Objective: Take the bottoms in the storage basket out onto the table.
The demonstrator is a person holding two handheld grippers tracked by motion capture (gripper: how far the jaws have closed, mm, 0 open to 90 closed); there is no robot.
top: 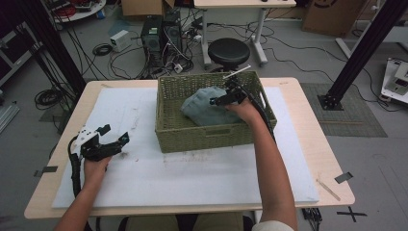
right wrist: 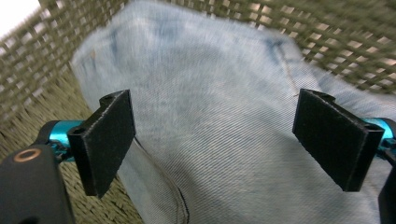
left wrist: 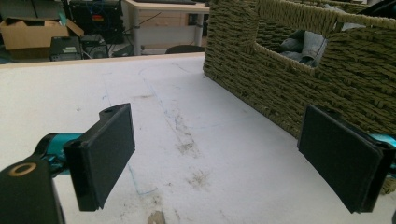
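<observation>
A green woven basket (top: pixel 202 132) sits on the white mat (top: pixel 144 178) that covers the desk (top: pixel 315 144). In the high view the basket is a bit past the middle of the desk, toward 12 o'clock. Inside it lies a bundle of pale blue jeans (top: pixel 204 108), bunched up against the basket's 9 o'clock side.

The right hand-held gripper (top: pixel 225 98) is down inside the basket, right at the jeans. Its jaws are wide apart and hold nothing. In the right gripper view the blue cloth (right wrist: pixel 215 121) sits between the two black jaws, with the basket wall (right wrist: pixel 327 37) behind it. The picture does not make it plain if the jaws touch the cloth. The person's right arm (top: pixel 269 163) reaches in over the basket's near wall.

The left hand-held gripper (top: pixel 114 137) rests low over the mat at about 8 o'clock, well apart from the basket. Its jaws are wide apart too, and nothing is between them. In the left gripper view the mat (left wrist: pixel 196 135) has grey smudges on it, and the basket (left wrist: pixel 289 79) stands toward 2 o'clock. A bit of blue cloth (left wrist: pixel 306 46) peeks through the handle hole in its side.
</observation>
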